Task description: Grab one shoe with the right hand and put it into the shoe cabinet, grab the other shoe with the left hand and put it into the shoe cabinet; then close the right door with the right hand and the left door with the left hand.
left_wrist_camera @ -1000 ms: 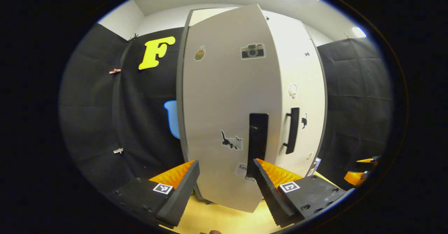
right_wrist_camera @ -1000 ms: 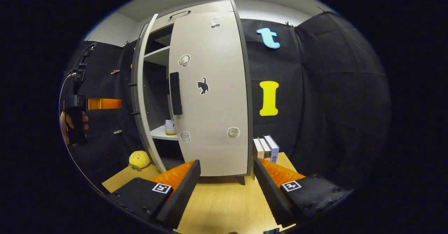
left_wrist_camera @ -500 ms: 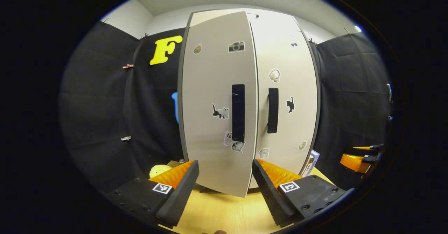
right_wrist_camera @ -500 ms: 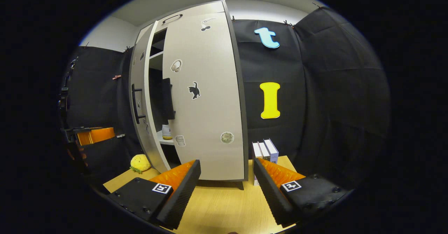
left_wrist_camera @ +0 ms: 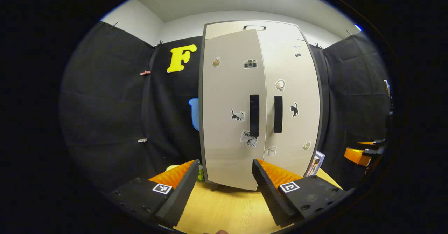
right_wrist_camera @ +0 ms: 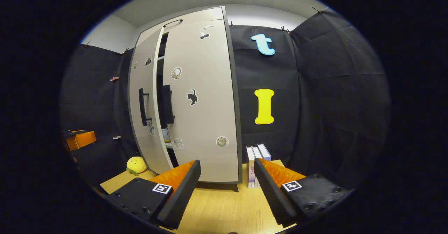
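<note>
Sticker text on left door (left_wrist_camera: 231,122) is possibly "Love", blurred. A narrow gap is showing beside right door (right_wrist_camera: 203,104), mid-frame. Left gripper (left_wrist_camera: 224,183) and right gripper (right_wrist_camera: 227,185) are gaping wide, empty.

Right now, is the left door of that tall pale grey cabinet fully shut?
Not quite. In the right gripper view the left door stands slightly ajar: a dark gap separates it from the shut right door, showing a shelf inside.

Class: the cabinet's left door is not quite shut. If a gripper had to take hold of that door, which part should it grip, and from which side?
Probably the black handle on the left door. It is a tall upright bar standing off the panel on two posts, so open fingers could come from the front and close across it, one from each side.
</note>
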`<state>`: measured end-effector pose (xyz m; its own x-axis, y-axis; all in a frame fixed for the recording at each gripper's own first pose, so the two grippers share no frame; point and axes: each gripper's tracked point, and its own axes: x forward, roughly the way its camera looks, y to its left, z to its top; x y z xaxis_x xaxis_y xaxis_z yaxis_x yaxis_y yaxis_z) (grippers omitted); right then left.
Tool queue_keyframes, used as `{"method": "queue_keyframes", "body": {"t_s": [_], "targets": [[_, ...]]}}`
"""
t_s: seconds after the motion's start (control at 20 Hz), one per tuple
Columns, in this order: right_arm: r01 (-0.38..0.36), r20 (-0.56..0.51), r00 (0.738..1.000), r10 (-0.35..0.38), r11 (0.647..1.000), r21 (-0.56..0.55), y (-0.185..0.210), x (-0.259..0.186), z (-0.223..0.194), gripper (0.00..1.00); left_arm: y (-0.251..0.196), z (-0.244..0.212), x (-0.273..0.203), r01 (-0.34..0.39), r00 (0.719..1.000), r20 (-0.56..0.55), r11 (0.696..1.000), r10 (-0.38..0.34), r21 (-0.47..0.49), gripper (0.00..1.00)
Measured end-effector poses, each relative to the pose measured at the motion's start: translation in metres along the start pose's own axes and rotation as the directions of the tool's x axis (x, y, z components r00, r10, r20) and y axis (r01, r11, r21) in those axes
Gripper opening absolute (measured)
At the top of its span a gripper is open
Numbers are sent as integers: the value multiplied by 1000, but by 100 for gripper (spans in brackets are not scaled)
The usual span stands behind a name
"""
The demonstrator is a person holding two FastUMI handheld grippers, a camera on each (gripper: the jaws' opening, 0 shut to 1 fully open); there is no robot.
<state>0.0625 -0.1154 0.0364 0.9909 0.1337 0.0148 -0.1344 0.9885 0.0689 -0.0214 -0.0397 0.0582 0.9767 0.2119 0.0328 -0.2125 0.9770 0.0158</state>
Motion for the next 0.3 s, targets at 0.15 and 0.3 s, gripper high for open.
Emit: {"method": "queue_keyframes", "body": {"t_s": [0.15,0.3], "targets": [[39,34,999,-38,998,-40,18,-10,5,98,18,-12,-3,29,999,-25,1000,-29,2,96],[78,44,996,-77,997,-22,45,-23,8,98,35,-16,-2,74,997,-37,996,-72,51,96]]}}
